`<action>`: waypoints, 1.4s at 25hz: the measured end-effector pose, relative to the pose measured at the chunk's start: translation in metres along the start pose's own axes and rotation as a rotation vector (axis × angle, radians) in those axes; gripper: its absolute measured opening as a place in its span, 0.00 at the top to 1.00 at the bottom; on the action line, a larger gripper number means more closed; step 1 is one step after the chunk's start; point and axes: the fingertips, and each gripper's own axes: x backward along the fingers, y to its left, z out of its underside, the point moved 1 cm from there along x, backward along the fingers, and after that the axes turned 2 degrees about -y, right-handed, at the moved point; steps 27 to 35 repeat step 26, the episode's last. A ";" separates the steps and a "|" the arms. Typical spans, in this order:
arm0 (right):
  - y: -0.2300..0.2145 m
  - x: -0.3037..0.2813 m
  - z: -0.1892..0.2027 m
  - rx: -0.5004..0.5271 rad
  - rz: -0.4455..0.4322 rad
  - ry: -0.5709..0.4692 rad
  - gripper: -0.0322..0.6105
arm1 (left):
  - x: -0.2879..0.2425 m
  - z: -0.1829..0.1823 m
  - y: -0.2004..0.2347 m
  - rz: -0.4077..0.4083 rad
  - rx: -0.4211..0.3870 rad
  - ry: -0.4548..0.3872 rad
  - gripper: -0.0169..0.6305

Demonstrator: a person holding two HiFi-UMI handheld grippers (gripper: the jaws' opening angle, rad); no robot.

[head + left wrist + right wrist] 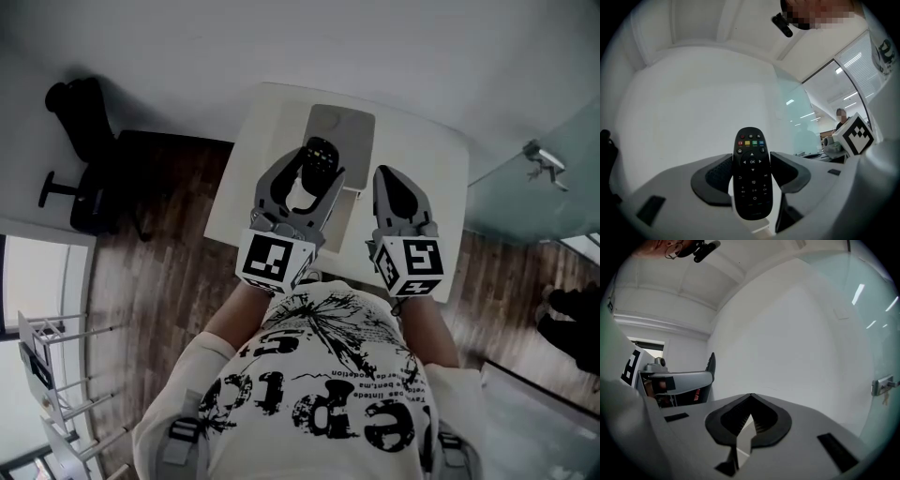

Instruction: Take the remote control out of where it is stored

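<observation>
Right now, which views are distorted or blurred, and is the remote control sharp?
Left gripper view: strong fisheye bending and dark corners, yet the remote control is sharp, its coloured buttons clear. Right gripper view: the same bending, with light streaks reflected on the glass wall. Head view: dim, flat light; the white table looks skewed by the wide angle.

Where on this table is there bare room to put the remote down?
Bare white table lies on both sides of the grey tray: a narrow strip to its left, a wider patch to its right. The middle is crowded: the left gripper holding the remote control hangs over the tray, the shut right gripper beside it.
</observation>
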 end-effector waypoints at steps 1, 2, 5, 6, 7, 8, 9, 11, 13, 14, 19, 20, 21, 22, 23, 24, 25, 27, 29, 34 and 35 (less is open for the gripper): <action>0.001 0.000 0.001 0.001 -0.001 0.002 0.95 | 0.001 0.001 0.000 -0.001 0.001 0.002 0.57; 0.002 0.000 0.002 0.001 -0.002 0.003 0.95 | 0.001 0.002 0.001 -0.002 0.003 0.003 0.57; 0.005 -0.001 0.004 0.005 -0.008 0.007 0.95 | 0.003 0.007 0.004 -0.007 0.010 0.008 0.57; 0.005 -0.002 0.006 0.005 -0.010 0.009 0.95 | 0.003 0.008 0.005 -0.009 0.013 0.011 0.57; 0.005 -0.002 0.007 0.006 -0.011 0.012 0.95 | 0.003 0.010 0.005 -0.010 0.015 0.014 0.57; 0.005 -0.002 0.009 0.006 -0.012 0.016 0.95 | 0.002 0.012 0.005 -0.010 0.018 0.018 0.57; 0.005 -0.002 0.010 0.005 -0.013 0.019 0.95 | 0.002 0.013 0.005 -0.010 0.020 0.021 0.57; 0.005 -0.004 0.012 0.003 -0.015 0.021 0.95 | 0.001 0.015 0.006 -0.009 0.024 0.024 0.57; 0.004 -0.005 0.012 0.003 -0.016 0.020 0.95 | 0.000 0.015 0.006 -0.007 0.028 0.026 0.57; 0.003 -0.005 0.012 0.003 -0.015 0.019 0.95 | -0.001 0.015 0.006 -0.006 0.030 0.028 0.57; -0.003 -0.005 0.013 0.000 -0.006 0.019 0.95 | -0.005 0.020 0.005 0.001 0.040 0.044 0.57; -0.004 -0.006 0.013 -0.001 -0.004 0.018 0.95 | -0.007 0.021 0.004 0.002 0.040 0.046 0.57; -0.005 -0.007 0.014 -0.001 -0.003 0.019 0.95 | -0.008 0.021 0.005 0.002 0.039 0.047 0.57; -0.006 -0.008 0.014 -0.001 -0.003 0.019 0.95 | -0.010 0.021 0.005 0.002 0.038 0.048 0.57; -0.008 -0.010 0.014 -0.001 -0.003 0.019 0.95 | -0.012 0.021 0.005 0.002 0.036 0.049 0.57; -0.009 -0.011 0.014 -0.001 -0.003 0.018 0.95 | -0.013 0.022 0.006 0.002 0.033 0.050 0.57; -0.010 -0.013 0.014 -0.002 -0.002 0.017 0.95 | -0.016 0.022 0.007 0.002 0.030 0.051 0.57; -0.012 -0.015 0.013 -0.004 -0.002 0.015 0.95 | -0.018 0.022 0.008 0.003 0.026 0.052 0.57; -0.012 -0.015 0.013 -0.004 -0.002 0.015 0.95 | -0.018 0.022 0.008 0.003 0.026 0.052 0.57; -0.012 -0.015 0.013 -0.004 -0.002 0.015 0.95 | -0.018 0.022 0.008 0.003 0.026 0.052 0.57; -0.012 -0.015 0.013 -0.004 -0.002 0.015 0.95 | -0.018 0.022 0.008 0.003 0.026 0.052 0.57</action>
